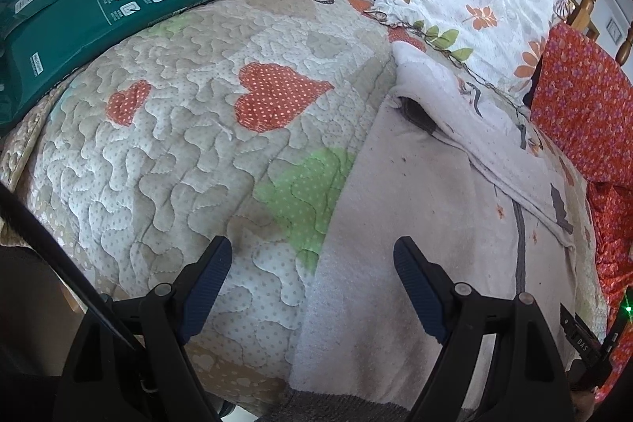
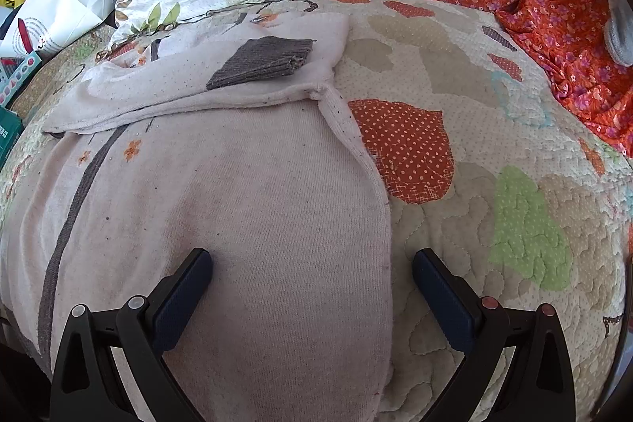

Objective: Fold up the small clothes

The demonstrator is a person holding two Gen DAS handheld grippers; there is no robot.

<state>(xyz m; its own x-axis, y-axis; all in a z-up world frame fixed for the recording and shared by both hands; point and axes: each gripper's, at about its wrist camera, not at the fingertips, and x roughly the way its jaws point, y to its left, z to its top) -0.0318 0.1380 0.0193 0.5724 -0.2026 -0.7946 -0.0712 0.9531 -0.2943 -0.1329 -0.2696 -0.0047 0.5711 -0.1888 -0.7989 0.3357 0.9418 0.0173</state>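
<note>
Nearest, the left gripper hangs with its tongs spread wide and holding nothing, straddling the left edge of the pale garment; the right gripper gapes equally wide over the garment's right hem. The garment lies flat on the quilt, its far part folded over, grey cuff on top. It looks light, soft and limp, so pinching the near hem corners seems wisest.
</note>
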